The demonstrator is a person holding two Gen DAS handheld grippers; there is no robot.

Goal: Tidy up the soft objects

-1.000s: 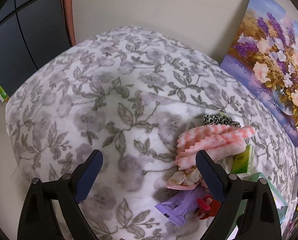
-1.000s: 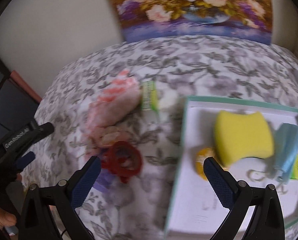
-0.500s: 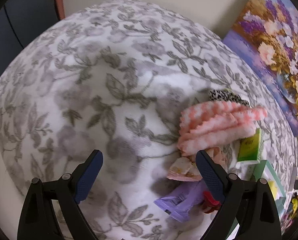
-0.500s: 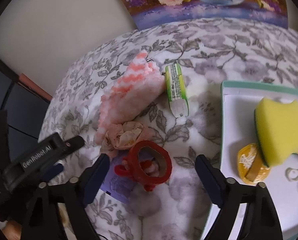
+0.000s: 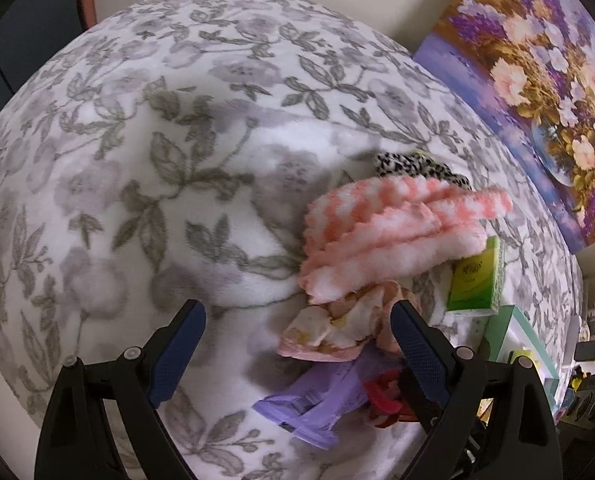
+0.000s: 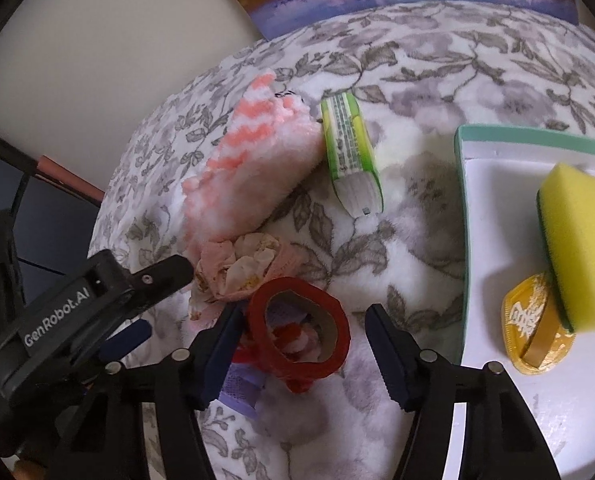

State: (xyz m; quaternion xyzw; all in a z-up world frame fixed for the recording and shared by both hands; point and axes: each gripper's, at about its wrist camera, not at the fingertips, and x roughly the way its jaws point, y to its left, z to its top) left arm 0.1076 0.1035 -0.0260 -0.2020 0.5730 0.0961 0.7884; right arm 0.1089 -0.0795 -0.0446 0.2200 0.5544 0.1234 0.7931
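Several soft things are heaped together on a floral blanket [image 5: 145,168]: a pink-and-white towel [image 5: 393,236], a crumpled pink cloth [image 5: 337,328] just below it, a red ring [image 6: 297,336] of tape or fabric lying partly on a purple packet [image 5: 317,404], and a green tissue pack [image 6: 351,152] beside the towel. A leopard-print piece [image 5: 413,166] is seen behind the towel. To the right a white tray [image 6: 493,216] with a green rim is placed, and a yellow sponge [image 6: 581,240] and a gold item [image 6: 533,336] are already held in it; it is judged to be the place where the things are being gathered.

The right gripper [image 6: 301,344] is lowered over the red ring, its jaws spread to a middling width with one on each side of the ring and nothing gripped yet; the ring is judged to be the next thing to be picked up, being nearest the tray and on top of the packet. The left gripper [image 5: 293,328] is held with jaws wide and empty, close beside the crumpled cloth, its right jaw near the cloth and packet, perhaps so that the pile can be steadied or the cloth taken next. The packet could be dragged along with the ring
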